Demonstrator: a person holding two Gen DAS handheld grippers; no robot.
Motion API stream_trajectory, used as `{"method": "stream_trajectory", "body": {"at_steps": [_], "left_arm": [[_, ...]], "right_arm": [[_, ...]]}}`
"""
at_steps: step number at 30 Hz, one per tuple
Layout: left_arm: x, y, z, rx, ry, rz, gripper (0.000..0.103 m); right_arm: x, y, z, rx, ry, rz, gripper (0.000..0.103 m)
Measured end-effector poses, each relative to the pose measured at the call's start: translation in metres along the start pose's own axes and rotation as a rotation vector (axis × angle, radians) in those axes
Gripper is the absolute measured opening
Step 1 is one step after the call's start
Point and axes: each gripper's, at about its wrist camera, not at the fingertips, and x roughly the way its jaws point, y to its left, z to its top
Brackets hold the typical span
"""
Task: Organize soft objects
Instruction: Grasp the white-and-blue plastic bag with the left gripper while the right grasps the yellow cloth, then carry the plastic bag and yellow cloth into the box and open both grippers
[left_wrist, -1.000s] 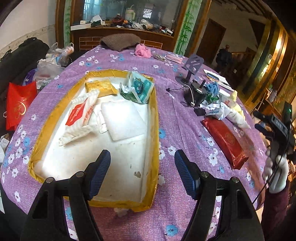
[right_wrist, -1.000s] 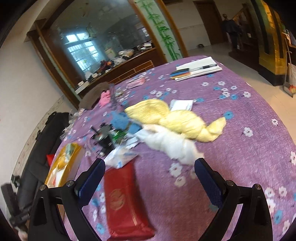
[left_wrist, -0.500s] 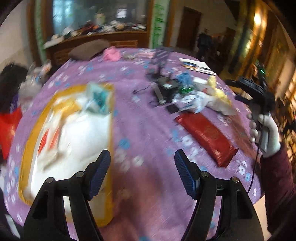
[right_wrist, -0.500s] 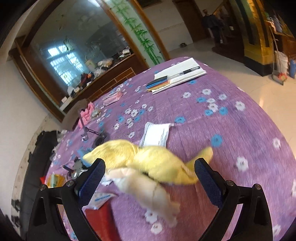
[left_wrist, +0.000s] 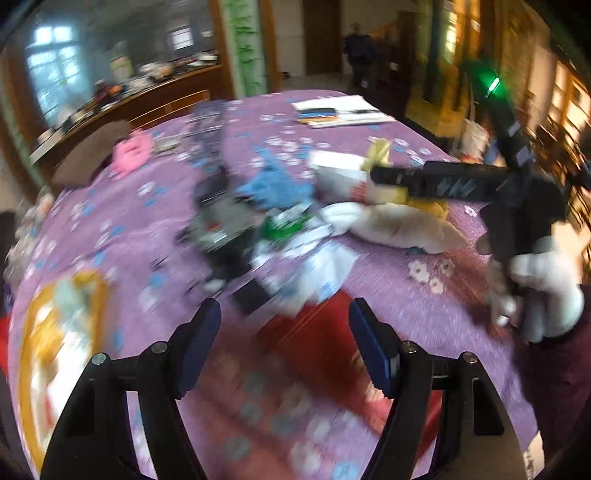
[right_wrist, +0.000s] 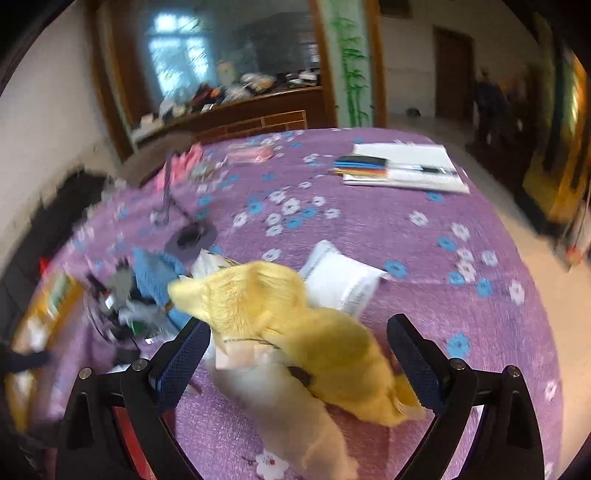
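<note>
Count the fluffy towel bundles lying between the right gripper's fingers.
2: a yellow bundle on top, and a cream bundle under it, nearer the camera. Others may be hidden in the clutter to the left.

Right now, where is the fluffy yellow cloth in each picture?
Left wrist view: the fluffy yellow cloth sits right of centre, mostly hidden behind the right gripper.
Right wrist view: it lies low in the middle, between the open fingers, not pinched.
Shared landmark: the cream fuzzy cloth lies right against it in both.
</note>
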Motion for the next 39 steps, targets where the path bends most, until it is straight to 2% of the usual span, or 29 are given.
{"method": "stream_trajectory", "body": {"at_steps": [4, 7, 9, 10, 13, 17, 20, 22, 25, 29, 33, 36, 39], "left_arm": [[0.031, -0.017, 0.015, 0.098, 0.007, 0.019, 0.070], [0.052, -0.020, 0.021, 0.127, 0.034, 0.020, 0.069], [0.057, -0.019, 0.019, 0.120, 0.054, 0.001, 0.041], [0.060, -0.018, 0.018, 0.116, 0.071, -0.010, 0.034], [0.055, -0.018, 0.019, 0.100, 0.059, 0.004, 0.031], [0.037, -0.013, 0.020, 0.057, 0.026, -0.028, 0.031], [0.021, -0.008, 0.020, 0.017, -0.005, -0.063, 0.031], [0.011, -0.004, 0.019, -0.011, -0.021, -0.089, 0.031], [-0.013, 0.007, 0.012, -0.060, -0.056, -0.105, 0.031], [-0.052, 0.036, -0.003, -0.150, -0.105, -0.107, 0.032], [-0.097, 0.077, -0.030, -0.242, -0.155, -0.047, 0.032], [-0.132, 0.121, -0.071, -0.342, -0.182, 0.058, 0.032], [-0.151, 0.165, -0.110, -0.453, -0.181, 0.145, 0.032]], "right_arm": [[-0.009, -0.032, 0.004, 0.113, -0.018, 0.053, 0.098], [-0.008, -0.051, 0.005, 0.162, -0.004, 0.079, 0.098], [-0.004, -0.056, 0.005, 0.166, 0.023, 0.079, 0.098], [-0.002, -0.056, 0.004, 0.160, 0.035, 0.068, 0.098], [0.006, -0.052, 0.003, 0.134, 0.098, 0.053, 0.098], [0.019, -0.028, 0.001, 0.031, 0.132, -0.034, 0.095], [0.027, -0.009, -0.002, -0.056, 0.135, -0.093, 0.072], [0.035, 0.001, -0.006, -0.084, 0.155, -0.074, 0.046], [0.026, 0.008, -0.006, -0.098, 0.119, -0.078, 0.038], [0.011, -0.003, -0.002, -0.034, 0.041, -0.037, 0.038], [-0.011, -0.022, -0.004, 0.053, -0.056, -0.020, 0.038], [-0.021, -0.039, -0.012, 0.123, -0.110, -0.033, 0.039], [-0.024, -0.045, -0.019, 0.164, -0.122, -0.031, 0.039]]}}
